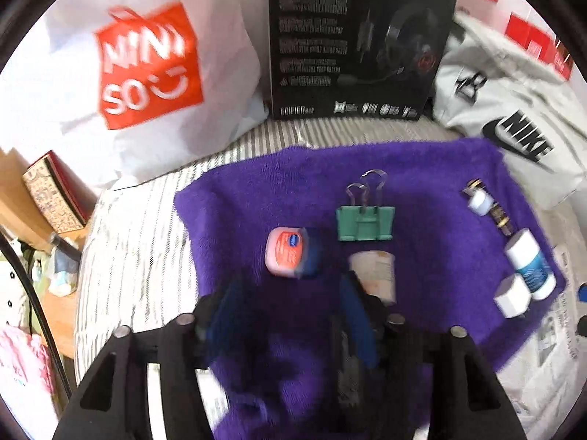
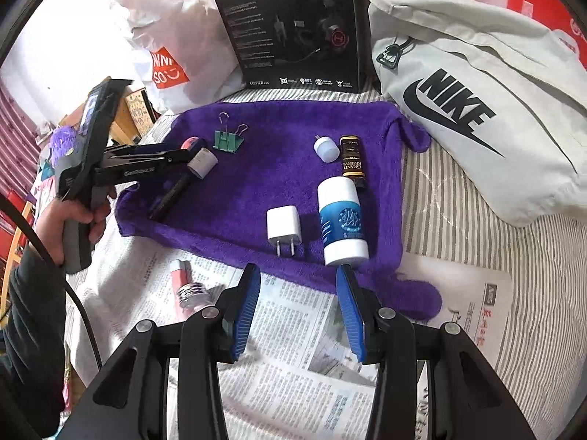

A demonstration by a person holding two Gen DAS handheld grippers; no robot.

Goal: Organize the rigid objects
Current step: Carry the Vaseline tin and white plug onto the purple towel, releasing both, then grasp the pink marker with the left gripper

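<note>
Purple terry cloth is what everything sits on: a towel (image 2: 256,168) spread over the striped bed (image 2: 458,227), with newspaper (image 2: 312,330) under its near edge.

My left gripper (image 1: 290,293) hovers low over the towel's near-left part with its fingers (image 1: 354,311) spread and nothing between them. The small paper-wrapped roll (image 1: 374,271) lies just beside the right-hand finger, nearly touching it. From the right wrist view its long axis runs roughly from the towel's left edge inward, with one open round end facing the near edge. A cylinder on soft pile rolls easily, so if that finger nudges it sideways it could trundle toward the green binder clip (image 1: 365,220) or the orange-lidded jar (image 1: 290,256), which sits just beyond the other finger. Closing now risks catching the jar or bunching up the cloth. The left view is smeared, so I cannot judge the gap well.

My right gripper (image 2: 299,311) waits over the newspaper at the towel's near edge, fingers spread, holding nothing. The white-and-blue bottle (image 2: 343,220) lies on its side just ahead of it, long axis running from near edge to far edge, beside the white charger plug (image 2: 283,225). A careless advance would knock the bottle into rolling against the plug.
</note>
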